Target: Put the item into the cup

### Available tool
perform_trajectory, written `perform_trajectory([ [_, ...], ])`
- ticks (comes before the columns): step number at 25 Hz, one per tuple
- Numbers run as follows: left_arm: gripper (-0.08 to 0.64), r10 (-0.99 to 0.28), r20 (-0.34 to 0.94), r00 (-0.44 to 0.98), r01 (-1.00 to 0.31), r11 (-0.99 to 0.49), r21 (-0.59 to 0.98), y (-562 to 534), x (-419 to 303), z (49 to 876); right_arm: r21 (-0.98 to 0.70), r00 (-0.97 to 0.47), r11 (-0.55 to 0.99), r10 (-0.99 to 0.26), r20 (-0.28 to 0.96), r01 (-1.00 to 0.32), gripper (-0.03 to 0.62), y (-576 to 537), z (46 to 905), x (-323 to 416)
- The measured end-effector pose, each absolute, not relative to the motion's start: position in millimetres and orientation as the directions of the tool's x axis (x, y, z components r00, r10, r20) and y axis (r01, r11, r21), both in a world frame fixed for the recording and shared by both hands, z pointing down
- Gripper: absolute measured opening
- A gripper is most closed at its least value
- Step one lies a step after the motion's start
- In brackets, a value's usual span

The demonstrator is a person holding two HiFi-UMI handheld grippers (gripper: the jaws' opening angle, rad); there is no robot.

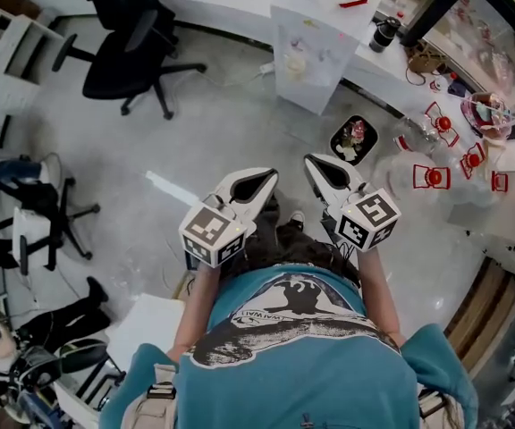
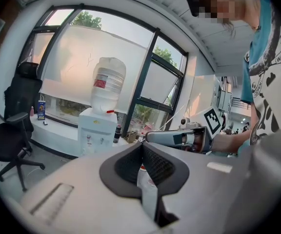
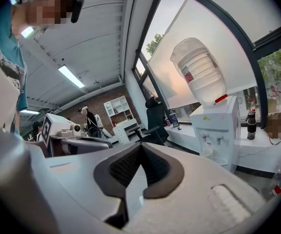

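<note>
I hold both grippers close to my chest, above the floor. In the head view the left gripper (image 1: 272, 175) and the right gripper (image 1: 310, 162) point forward, side by side, each shut with nothing in it. The left gripper view shows its dark pads (image 2: 152, 162) meeting at the tip, with the right gripper (image 2: 179, 138) beside it. The right gripper view shows its pads (image 3: 152, 165) closed too, and the left gripper (image 3: 77, 143) at the left. Several small red-and-white items (image 1: 432, 177) lie on a clear table (image 1: 392, 172) at the right, far from both grippers. No cup can be made out clearly.
A white water dispenser (image 1: 307, 47) stands ahead, with a black tray (image 1: 354, 138) on the floor near it. A black office chair (image 1: 128, 47) is at the far left. Seated people (image 1: 7, 195) and desks fill the left edge.
</note>
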State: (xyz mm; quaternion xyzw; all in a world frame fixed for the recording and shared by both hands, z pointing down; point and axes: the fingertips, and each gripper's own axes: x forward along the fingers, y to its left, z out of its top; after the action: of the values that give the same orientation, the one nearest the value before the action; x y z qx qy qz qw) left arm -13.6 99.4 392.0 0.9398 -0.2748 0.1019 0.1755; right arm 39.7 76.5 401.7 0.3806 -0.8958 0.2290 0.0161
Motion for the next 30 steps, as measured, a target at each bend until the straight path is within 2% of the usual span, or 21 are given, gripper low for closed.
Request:
perform_trajectory([
  [14, 0.014, -0.489, 0.271, 0.829, -0.55, -0.802, 0.234, 139.7, 6.4, 387.0, -0.37, -0.779, 0.692, -0.599, 0.185, -0.62, -0.002, 114.7, 401.6, 33.3],
  [30, 0.014, -0.469, 0.254, 0.846, -0.522, -0.827, 0.21, 151.0, 14.5, 381.5, -0.332, -0.777, 0.706, -0.604, 0.179, -0.626, -0.002, 126.1, 392.4, 34.0],
])
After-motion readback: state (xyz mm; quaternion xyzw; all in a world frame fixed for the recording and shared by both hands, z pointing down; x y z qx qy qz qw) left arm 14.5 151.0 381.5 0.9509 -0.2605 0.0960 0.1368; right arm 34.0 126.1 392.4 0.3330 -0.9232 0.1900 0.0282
